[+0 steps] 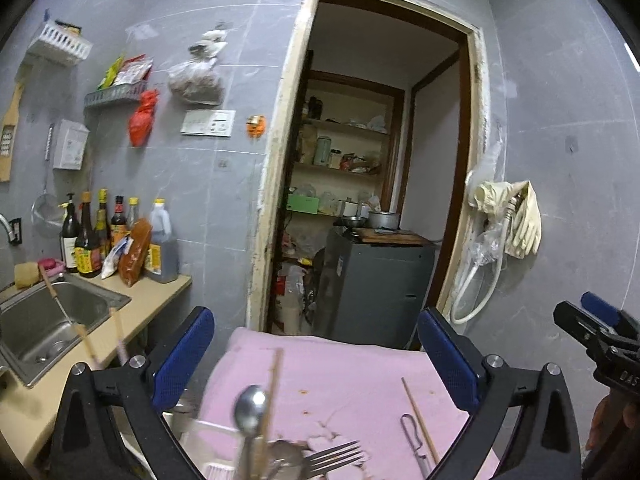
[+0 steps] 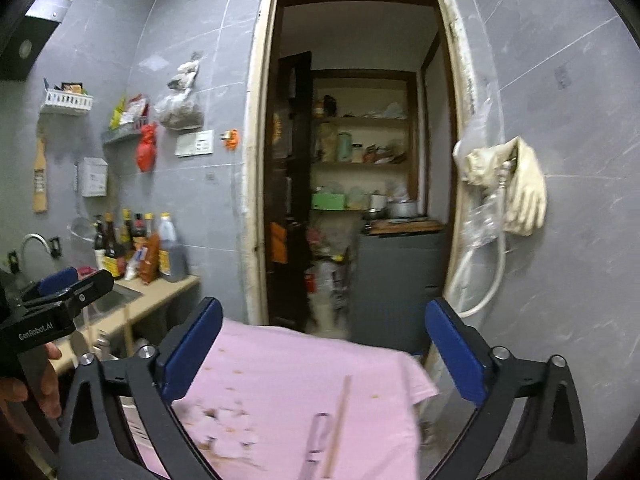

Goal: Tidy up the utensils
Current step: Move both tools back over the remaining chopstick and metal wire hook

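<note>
Above a pink cloth (image 1: 352, 384), the left gripper (image 1: 316, 356) and right gripper (image 2: 324, 348) stand spread wide, nothing between their blue pads — both released. Near the cloth's left edge a spoon (image 1: 250, 404), a fork (image 1: 336, 456) and a chopstick (image 1: 271, 396) stand together in a holder only partly in view; another chopstick (image 1: 420, 420) lies to the right beside a metal peeler (image 1: 412, 436). Sauce bottles (image 1: 116, 236) crowd the far left counter beyond a steel sink (image 1: 52, 320).

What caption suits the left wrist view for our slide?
Open left claw above a pink cloth with spoon, fork and chopstick.
</note>
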The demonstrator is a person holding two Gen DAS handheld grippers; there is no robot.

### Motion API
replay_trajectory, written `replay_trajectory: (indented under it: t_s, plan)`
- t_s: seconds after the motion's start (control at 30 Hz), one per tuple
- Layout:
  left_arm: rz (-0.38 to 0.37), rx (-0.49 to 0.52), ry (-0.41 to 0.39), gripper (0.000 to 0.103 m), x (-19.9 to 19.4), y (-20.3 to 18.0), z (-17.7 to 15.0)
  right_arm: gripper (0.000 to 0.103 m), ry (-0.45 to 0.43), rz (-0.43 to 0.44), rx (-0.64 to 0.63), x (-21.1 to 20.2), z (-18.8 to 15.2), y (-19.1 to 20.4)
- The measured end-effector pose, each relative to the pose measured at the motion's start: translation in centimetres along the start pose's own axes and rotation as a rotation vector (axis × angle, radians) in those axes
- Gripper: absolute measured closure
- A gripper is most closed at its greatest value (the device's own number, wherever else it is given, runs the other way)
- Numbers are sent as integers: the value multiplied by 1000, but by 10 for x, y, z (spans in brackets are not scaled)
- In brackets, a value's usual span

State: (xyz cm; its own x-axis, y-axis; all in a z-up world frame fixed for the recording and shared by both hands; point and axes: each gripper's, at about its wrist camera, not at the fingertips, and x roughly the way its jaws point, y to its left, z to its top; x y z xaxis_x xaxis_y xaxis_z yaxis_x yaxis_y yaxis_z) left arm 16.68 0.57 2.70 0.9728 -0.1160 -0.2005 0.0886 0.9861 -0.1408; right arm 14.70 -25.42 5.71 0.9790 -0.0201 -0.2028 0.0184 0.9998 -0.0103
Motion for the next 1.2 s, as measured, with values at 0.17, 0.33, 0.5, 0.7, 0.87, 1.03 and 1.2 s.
replay_trajectory:
  t_s: [0.17, 0.33, 0.5, 0.7, 0.87, 1.03, 1.2]
  plan:
    - [-28, 13, 15, 1, 18, -37, -8, 1, -7, -32, -32, 4, 0, -27]
    - [-48, 32, 24, 0, 36, -66, -18, 1, -7, -55, -45, 11, -6, -52]
    - [-47, 36, 31, 0, 54, -85, -31, 1, 8, -59, -40, 27, -17, -73]
    - [-22, 38, 66, 0, 81, -102, -50, 1, 39, -44, -18, 52, -40, -92]
    - [7, 60, 116, 0, 106, -110, -73, 1, 89, -23, 5, 82, -70, -105]
    - [21, 85, 197, 1, 132, -112, -100, 1, 146, 8, 20, 115, -101, -113]
    - [32, 121, 302, 1, 157, -109, -128, 1, 238, 53, 50, 152, -132, -119]
